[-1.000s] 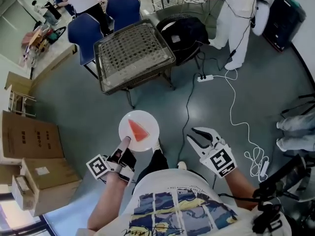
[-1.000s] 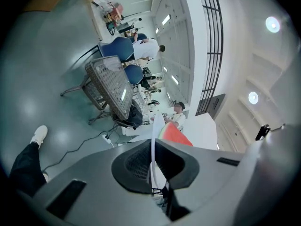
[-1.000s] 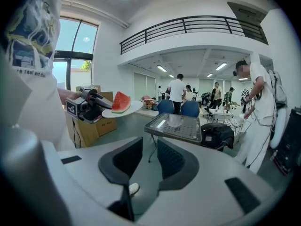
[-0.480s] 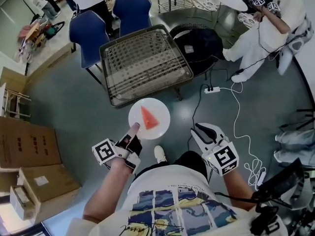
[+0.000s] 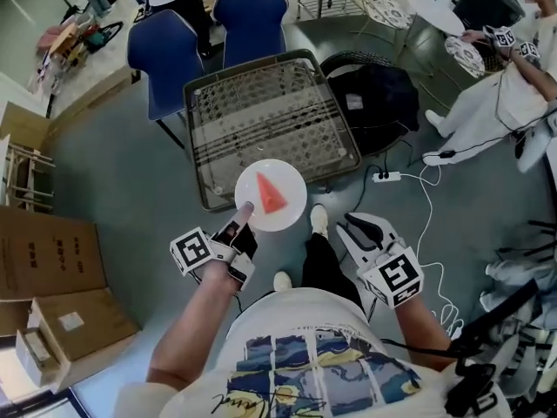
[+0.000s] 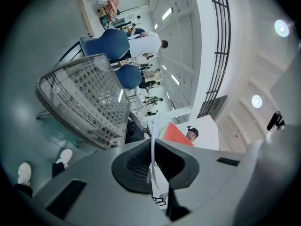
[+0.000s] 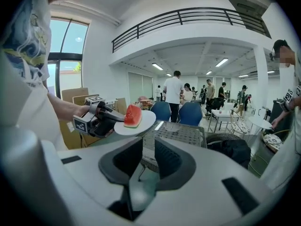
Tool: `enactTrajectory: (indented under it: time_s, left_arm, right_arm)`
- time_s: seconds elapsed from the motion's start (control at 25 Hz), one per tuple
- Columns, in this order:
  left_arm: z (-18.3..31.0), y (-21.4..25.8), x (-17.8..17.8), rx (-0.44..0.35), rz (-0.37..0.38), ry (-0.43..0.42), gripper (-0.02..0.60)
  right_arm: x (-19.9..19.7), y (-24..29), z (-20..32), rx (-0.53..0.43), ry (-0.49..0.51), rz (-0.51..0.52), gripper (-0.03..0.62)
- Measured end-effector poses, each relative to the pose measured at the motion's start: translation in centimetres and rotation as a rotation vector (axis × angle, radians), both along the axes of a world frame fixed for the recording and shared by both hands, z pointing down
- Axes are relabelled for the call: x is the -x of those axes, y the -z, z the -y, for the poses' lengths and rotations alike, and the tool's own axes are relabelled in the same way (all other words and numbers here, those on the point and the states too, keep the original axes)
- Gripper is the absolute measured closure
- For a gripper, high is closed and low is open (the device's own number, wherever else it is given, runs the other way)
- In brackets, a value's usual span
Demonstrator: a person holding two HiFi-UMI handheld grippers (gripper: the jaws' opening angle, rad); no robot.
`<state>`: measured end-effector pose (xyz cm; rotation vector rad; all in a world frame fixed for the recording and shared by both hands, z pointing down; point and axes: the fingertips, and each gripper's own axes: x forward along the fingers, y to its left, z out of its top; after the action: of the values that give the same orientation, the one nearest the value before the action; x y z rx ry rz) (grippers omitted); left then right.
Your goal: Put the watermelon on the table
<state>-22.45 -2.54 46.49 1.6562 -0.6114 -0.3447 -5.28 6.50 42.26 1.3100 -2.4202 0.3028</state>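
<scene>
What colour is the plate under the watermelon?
White. The plate carrying the watermelon shows best in the head view.

a black bag (image 5: 379, 94) lies slumped on a round dark chair (image 5: 348, 59). well to the left of the bag stands one blue chair (image 5: 165, 55), with a second blue chair (image 5: 251, 7) nearer the bag. just below the bag a white power strip (image 5: 387, 177) lies on the grey floor (image 5: 113, 164). right of the bag sits a person in white (image 5: 492, 103). cardboard boxes (image 5: 48, 251) stand far to the bag's lower left.
</scene>
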Motion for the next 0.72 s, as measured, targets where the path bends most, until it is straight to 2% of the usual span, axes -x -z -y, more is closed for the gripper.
enactTrajectory:
  time_s: [0.12,0.36,0.72]
  left_arm:
    - [4.1,-1.0,-1.9,0.019,-0.005,0.036,0.563]
    - [13.9,-4.3,-6.5,0.049,0.033,0.079,0.562]
    - [27.8,-11.3,-13.1,0.085,0.041,0.114,0.563]
  right_arm:
    - [-1.6,-0.1,5.0,0.002,0.052,0.000,0.513]
    - [-6.5,-0.6,14.7,0.017,0.114,0.002,0.513]
    - [-14.3,-3.1,23.3,0.119,0.141,0.009,0.513]
